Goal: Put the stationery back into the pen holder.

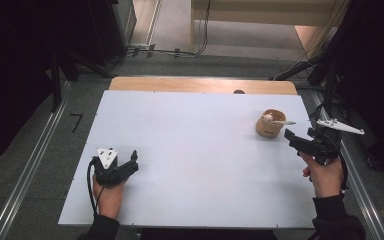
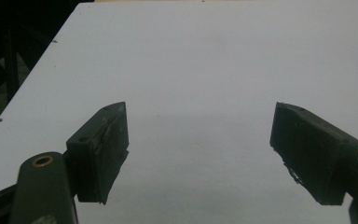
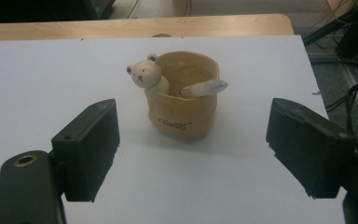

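your hands sit low in the high view, left tool (image 1: 133,159) on bare table (image 1: 190,150), right tool (image 1: 294,136) just beside the bear cup (image 1: 270,125). left gripper view: jaws apart over white. right gripper view: jaws wide, cup (image 3: 182,95) between them, untouched.

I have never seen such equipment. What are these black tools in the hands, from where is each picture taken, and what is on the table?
A person holds a two-fingered hand tool in each hand. The high view looks down on the white table: left gripper at lower left, right gripper at the right. The other two pictures come from cameras riding on each gripper, looking along its black fingers. On the table stands a tan ceramic cup with a small bear figure at its rim and a pale spoon-like piece inside. Both grippers are open and hold nothing; the right one faces the cup.
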